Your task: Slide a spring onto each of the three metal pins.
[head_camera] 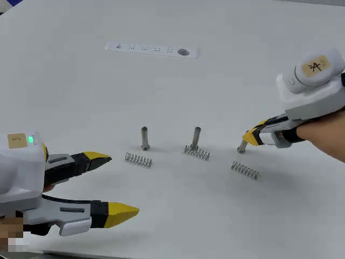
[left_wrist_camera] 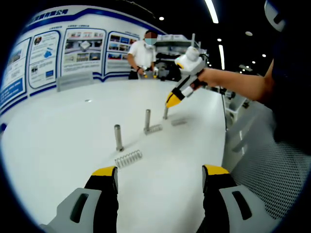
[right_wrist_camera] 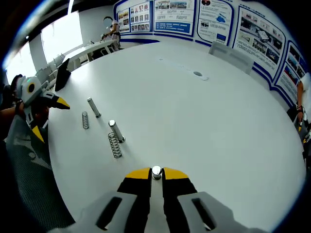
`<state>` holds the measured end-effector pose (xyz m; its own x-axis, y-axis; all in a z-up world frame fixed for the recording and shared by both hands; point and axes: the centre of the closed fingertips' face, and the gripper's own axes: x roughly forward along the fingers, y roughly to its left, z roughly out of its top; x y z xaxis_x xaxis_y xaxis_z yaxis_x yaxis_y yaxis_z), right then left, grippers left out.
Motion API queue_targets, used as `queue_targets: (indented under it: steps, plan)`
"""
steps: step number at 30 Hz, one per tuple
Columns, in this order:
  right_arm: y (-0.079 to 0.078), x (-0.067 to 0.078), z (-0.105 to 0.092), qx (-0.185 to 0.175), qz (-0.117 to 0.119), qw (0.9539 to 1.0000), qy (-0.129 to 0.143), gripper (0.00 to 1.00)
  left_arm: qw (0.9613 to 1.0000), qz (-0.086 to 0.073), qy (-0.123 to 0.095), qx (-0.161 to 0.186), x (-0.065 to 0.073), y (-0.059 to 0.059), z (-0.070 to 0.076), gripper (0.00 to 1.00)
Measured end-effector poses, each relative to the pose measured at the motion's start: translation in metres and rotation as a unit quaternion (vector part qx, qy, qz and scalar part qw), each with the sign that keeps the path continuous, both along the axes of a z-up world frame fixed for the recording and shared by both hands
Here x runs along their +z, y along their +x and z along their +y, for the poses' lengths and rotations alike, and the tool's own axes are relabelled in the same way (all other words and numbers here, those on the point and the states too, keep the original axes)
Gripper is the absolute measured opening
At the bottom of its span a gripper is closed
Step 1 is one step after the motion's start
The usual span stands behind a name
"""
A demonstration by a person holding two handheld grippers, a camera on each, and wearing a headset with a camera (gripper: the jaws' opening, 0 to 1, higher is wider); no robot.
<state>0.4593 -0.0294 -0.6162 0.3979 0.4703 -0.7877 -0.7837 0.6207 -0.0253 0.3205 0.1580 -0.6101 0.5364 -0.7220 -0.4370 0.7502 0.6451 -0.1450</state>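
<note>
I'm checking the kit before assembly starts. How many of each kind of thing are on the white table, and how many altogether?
Metal pins: 3 (one between the fingers of the right gripper)
Springs: 3
Power strip: 1
Total: 7

left pin (head_camera: 144, 138), middle pin (head_camera: 196, 138), right pin (head_camera: 242, 145): row on table (head_camera: 81, 97) | a spring (head_camera: 138, 159) before each | power strip (head_camera: 151, 49) behind
</note>
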Motion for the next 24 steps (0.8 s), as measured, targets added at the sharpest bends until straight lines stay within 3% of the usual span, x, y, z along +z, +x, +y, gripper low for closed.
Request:
queue_targets:
  steps: [12, 24]
  plan:
    - [-0.007, -0.001, -0.006, -0.002, 0.0, 1.0, 0.001, 0.12, 1.0, -0.001, -0.001, -0.002, 0.0, -0.001, -0.001, 0.72]
    - [-0.026, -0.009, -0.013, 0.013, 0.012, 0.9998, -0.005, 0.13, 1.0, -0.001, 0.0, -0.003, 0.0, -0.001, -0.001, 0.72]
